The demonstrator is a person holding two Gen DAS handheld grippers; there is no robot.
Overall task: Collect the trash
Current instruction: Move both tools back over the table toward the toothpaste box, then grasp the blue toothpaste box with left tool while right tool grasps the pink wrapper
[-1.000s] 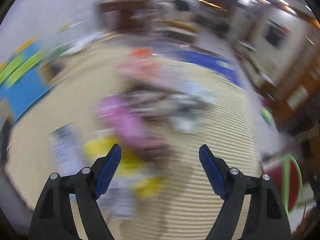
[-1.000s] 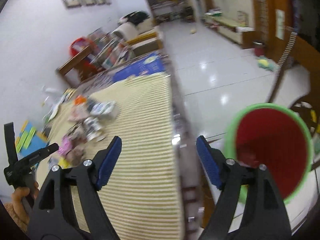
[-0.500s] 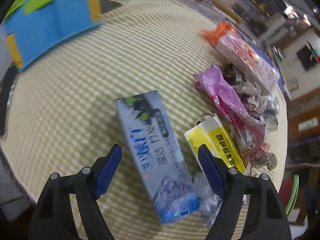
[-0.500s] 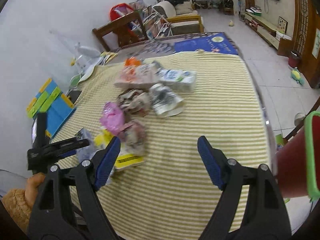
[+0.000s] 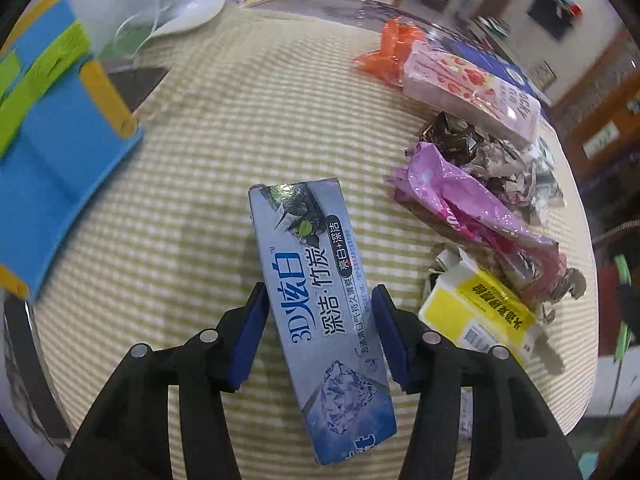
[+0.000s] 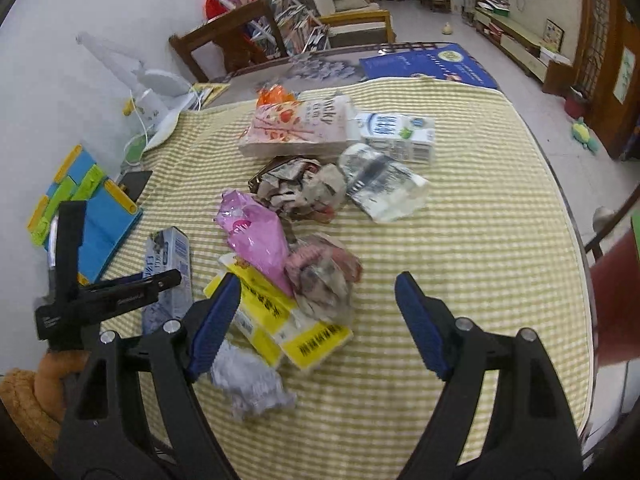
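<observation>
A silver-blue toothpaste box [image 5: 320,304] lies on the checked tablecloth [image 5: 224,128]. My left gripper [image 5: 319,334] has closed on its sides, a blue pad against each long side. The box also shows in the right wrist view [image 6: 166,264], with the left gripper [image 6: 120,296] on it. Beside it lie a yellow carton [image 5: 478,312], a pink wrapper [image 5: 460,200], crumpled paper [image 6: 304,190], a pink snack box [image 6: 298,128] and a milk carton [image 6: 398,136]. My right gripper [image 6: 318,316] is open and empty above the near part of the table.
A blue and green plastic item [image 5: 44,120] lies at the table's left edge. A red bin with a green rim [image 6: 618,292] stands off the right edge. A crumpled grey tissue [image 6: 250,384] lies near the front. Chairs and clutter stand behind the table.
My left gripper has moved down onto the toothpaste box and closed on it. My right gripper has swung from the red bin to face the table.
</observation>
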